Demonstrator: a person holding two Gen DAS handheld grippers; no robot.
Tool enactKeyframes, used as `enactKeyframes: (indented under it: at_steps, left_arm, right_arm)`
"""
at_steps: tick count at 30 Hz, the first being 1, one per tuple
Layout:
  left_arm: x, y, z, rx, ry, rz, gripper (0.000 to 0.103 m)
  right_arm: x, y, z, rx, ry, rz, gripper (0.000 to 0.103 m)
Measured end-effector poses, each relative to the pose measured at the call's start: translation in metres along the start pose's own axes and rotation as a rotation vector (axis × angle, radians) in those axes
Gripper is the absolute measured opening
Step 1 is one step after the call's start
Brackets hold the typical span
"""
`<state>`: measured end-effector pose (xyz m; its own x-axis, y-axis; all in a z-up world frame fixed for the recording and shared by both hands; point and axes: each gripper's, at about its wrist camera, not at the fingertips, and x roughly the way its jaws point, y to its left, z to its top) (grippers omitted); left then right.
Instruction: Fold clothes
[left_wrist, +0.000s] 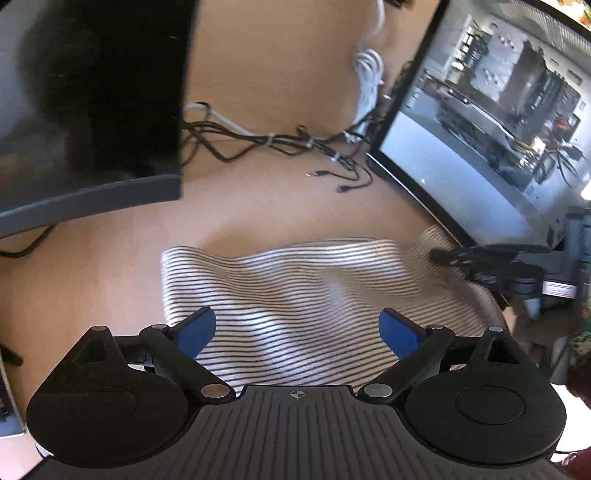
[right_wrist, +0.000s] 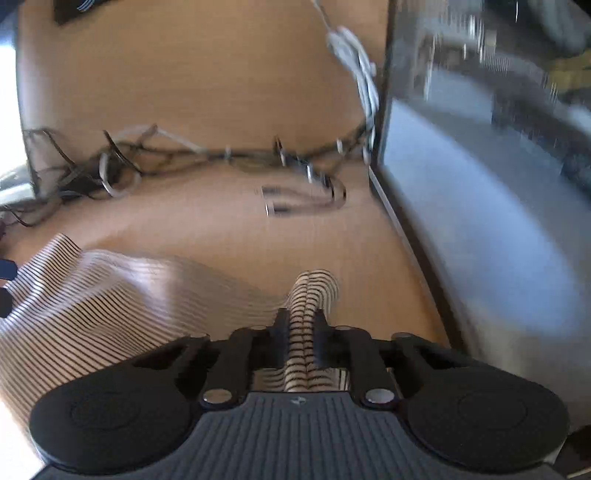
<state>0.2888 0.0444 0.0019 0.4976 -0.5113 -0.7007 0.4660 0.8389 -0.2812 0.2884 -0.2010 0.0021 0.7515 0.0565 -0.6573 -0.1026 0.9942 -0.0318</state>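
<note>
**Two grippers, one pinch on the striped garment**

Our right gripper (right_wrist: 302, 325) clamps a bunched edge of the striped garment (left_wrist: 295, 295), lifting it to carry a fold. Our left gripper (left_wrist: 297, 328) hovers wide and empty above the cloth, which drapes rumpled across the wooden desk (left_wrist: 258, 199) between two monitors.

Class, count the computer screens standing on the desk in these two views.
2. A dark monitor stands at the back left; a lit monitor stands at the right, beyond the striped garment. Others may sit outside the views.
</note>
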Motion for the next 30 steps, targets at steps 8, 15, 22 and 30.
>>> enactKeyframes:
  at_steps: [8,15,22,30]
  left_arm:
    - [0.008,0.009,-0.004,0.011,0.029,0.047,0.099]
    - [-0.017,0.022,-0.017,0.026,0.005,0.093,0.102]
    - [-0.054,0.045,-0.044,-0.022,-0.045,0.161,0.103]
    - [-0.074,0.035,-0.061,0.076,-0.064,0.220,0.103]
  right_arm:
    - [0.008,0.004,-0.034,-0.135,0.072,-0.108,0.014]
    - [-0.026,0.024,-0.022,-0.222,0.030,-0.020,0.064]
    - [-0.081,0.112,-0.028,-0.511,-0.047,0.317,0.086]
    - [-0.053,0.211,-0.084,-0.984,-0.152,0.284,0.086]
